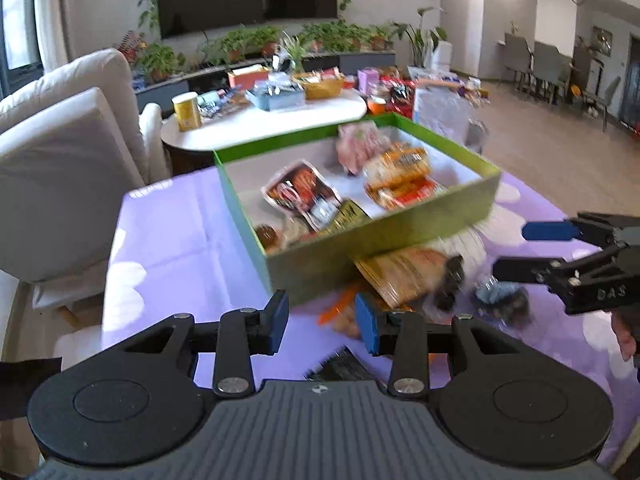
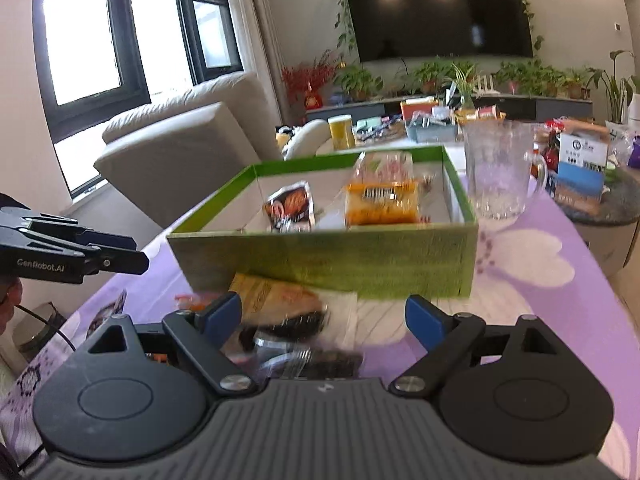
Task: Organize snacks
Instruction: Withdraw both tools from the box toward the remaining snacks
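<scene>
While both cameras blur a little, I can make out the purple floral tablecloth (image 1: 172, 240) filling the lower half of each view, with the green box (image 1: 384, 236) as the biggest thing on it. From the left wrist I see the box in the centre and right of centre of the frame. Its open top shows a dark red packet (image 1: 300, 190) on the left of its floor, orange packets (image 1: 400, 176) on the right and a pink one (image 1: 360, 144) at the far end. From the right wrist the box fills mid-frame, with a clear glass mug (image 2: 500, 172) just beside its right corner.

Below the box's near wall in both views lies a loose heap. It includes a yellow-orange snack bag (image 1: 404, 272), a dark-filled clear packet (image 2: 296, 324) and a small orange packet (image 1: 340, 312).

My left gripper (image 1: 322, 322) sits at the bottom centre of its frame. Its blue pads are parted by a moderate gap with nothing between them, and the small orange packet and the bag's corner show just beyond that gap.

My right gripper (image 2: 324, 320) stands wider and grips nothing. The yellow-orange bag and the dark packet appear in its gap, toward the left finger (image 2: 222, 314); I cannot tell whether anything touches them.
</scene>
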### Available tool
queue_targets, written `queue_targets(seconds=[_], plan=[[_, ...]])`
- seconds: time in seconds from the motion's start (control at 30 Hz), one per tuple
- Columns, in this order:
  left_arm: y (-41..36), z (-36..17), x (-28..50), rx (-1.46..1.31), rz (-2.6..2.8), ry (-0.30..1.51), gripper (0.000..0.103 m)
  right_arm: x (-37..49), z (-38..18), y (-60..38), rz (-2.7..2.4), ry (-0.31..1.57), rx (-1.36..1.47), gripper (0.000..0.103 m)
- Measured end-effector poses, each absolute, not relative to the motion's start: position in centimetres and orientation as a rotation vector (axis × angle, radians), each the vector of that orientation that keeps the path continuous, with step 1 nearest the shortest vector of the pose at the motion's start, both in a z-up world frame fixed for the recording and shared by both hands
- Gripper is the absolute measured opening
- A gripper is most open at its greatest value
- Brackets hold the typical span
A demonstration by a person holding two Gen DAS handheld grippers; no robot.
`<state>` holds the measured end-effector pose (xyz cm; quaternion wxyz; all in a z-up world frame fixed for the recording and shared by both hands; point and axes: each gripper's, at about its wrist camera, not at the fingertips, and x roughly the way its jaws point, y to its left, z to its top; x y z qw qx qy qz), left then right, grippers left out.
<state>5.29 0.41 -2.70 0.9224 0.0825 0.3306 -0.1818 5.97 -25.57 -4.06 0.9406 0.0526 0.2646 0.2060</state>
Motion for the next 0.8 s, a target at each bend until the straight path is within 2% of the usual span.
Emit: queue_targets(seconds=[0.53,0.8], plan=[[-0.5,-5.9,5.9,0.066,-0.288,0.932,0.035,3.6,-5.2,-25.2,0.429,0.569,0.072,0.063],[-1.7,-6.6,6.6,0.065,-0.284,0.971,0.037,2.6,-6.3,-24.9,0.459,0.609,0.033,0.063]])
